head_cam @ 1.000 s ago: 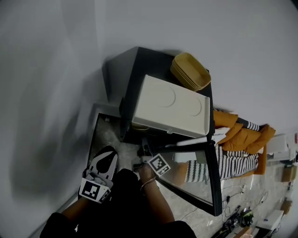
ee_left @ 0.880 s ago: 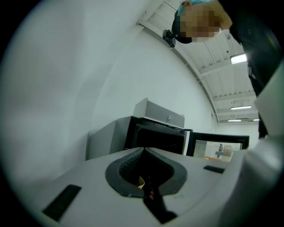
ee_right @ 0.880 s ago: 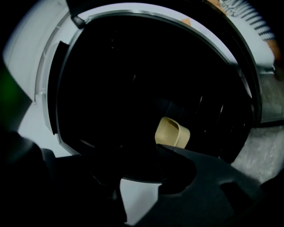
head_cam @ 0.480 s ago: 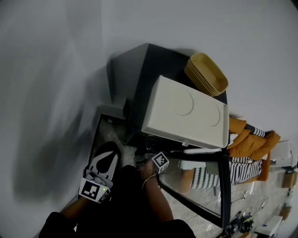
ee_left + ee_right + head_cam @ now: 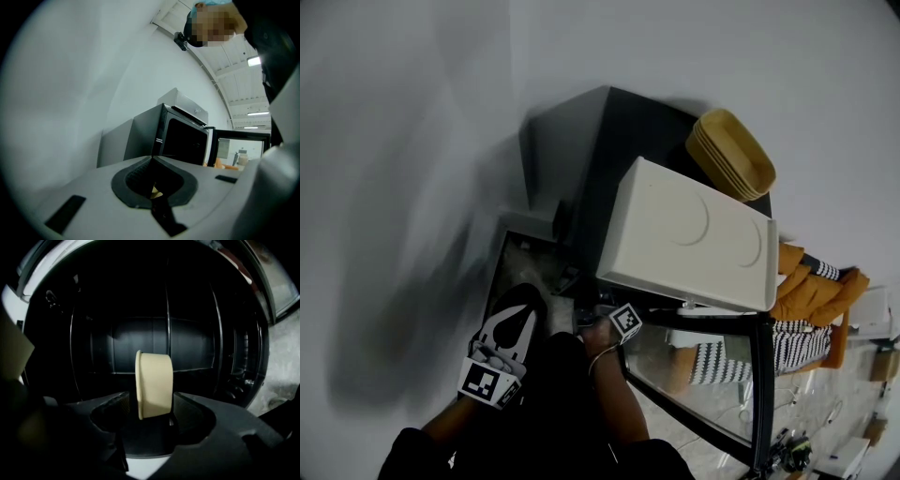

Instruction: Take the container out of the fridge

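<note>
Left gripper [image 5: 152, 158] jaws closed, empty, held outside the black fridge [image 5: 183, 136], door open. Right gripper [image 5: 151, 405] reaches inside, jaws opening. Cream container [image 5: 154, 380] sits between its pads, unsqueezed, near the fridge's front edge.

I get the head view steeply down on the fridge [image 5: 630, 141]; left gripper view faces it from low outside, nearby; right gripper view sits close, looking inside it.
</note>
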Action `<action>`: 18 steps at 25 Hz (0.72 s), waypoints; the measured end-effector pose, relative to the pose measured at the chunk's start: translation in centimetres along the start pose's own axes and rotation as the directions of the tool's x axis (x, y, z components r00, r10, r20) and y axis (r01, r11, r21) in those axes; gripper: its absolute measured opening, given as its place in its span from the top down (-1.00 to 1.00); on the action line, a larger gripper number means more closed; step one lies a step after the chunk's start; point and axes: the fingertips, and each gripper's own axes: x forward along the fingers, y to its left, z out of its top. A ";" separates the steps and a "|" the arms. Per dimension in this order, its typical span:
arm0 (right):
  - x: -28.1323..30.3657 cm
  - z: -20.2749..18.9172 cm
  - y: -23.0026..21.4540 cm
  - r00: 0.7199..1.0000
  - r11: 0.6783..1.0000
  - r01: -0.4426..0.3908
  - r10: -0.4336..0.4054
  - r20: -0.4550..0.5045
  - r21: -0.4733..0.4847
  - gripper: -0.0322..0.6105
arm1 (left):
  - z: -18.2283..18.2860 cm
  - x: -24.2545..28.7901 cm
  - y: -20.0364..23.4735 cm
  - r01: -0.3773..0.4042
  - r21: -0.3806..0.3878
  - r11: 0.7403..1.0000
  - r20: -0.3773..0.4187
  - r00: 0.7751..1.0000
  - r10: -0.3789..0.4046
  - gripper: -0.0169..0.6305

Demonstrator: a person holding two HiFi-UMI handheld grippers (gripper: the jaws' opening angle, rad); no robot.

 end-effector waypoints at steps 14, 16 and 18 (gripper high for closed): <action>-1.3 -0.2 0.9 0.999 0.999 0.037 -0.037 0.030 0.014 0.28 | 2.3 -0.7 -0.6 -0.011 -0.008 1.000 0.008 1.000 0.011 0.93; -1.8 -0.2 1.2 0.999 0.999 0.043 -0.043 0.031 0.012 0.28 | 2.8 -0.9 -0.9 -0.011 -0.009 1.000 0.007 1.000 0.011 0.93; -2.4 -0.1 1.5 0.999 0.999 0.045 -0.045 0.030 0.014 0.29 | 3.2 -1.2 -1.4 -0.012 -0.009 1.000 0.005 1.000 0.012 0.93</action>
